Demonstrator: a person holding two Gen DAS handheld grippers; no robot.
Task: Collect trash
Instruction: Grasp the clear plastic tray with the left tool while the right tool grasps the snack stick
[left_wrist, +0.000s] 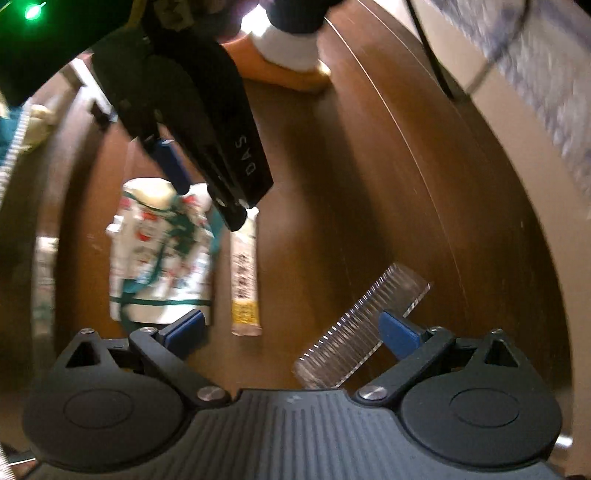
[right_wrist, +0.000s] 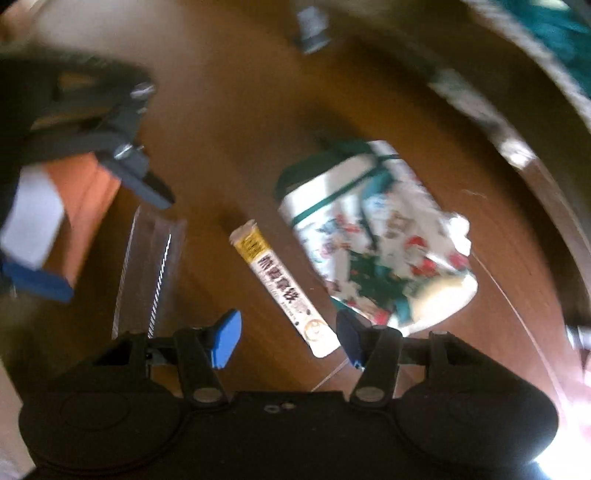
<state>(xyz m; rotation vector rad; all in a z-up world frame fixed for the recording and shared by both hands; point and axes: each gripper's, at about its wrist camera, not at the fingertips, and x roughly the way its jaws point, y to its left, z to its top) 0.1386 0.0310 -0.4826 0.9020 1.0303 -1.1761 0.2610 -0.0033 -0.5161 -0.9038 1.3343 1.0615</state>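
Three pieces of trash lie on a brown wooden surface. They are a crumpled white bag with green and red print, a narrow stick packet and a clear ridged plastic wrapper. My left gripper hangs open above them, its right pad just over the clear wrapper. My right gripper points down, open, with the near end of the stick packet below the gap between its pads. Each gripper shows in the other's view: right gripper, left gripper.
A foot in a white sock stands at the far side. A pale patterned surface runs along the right. A grey object and something teal lie at the blurred far edge.
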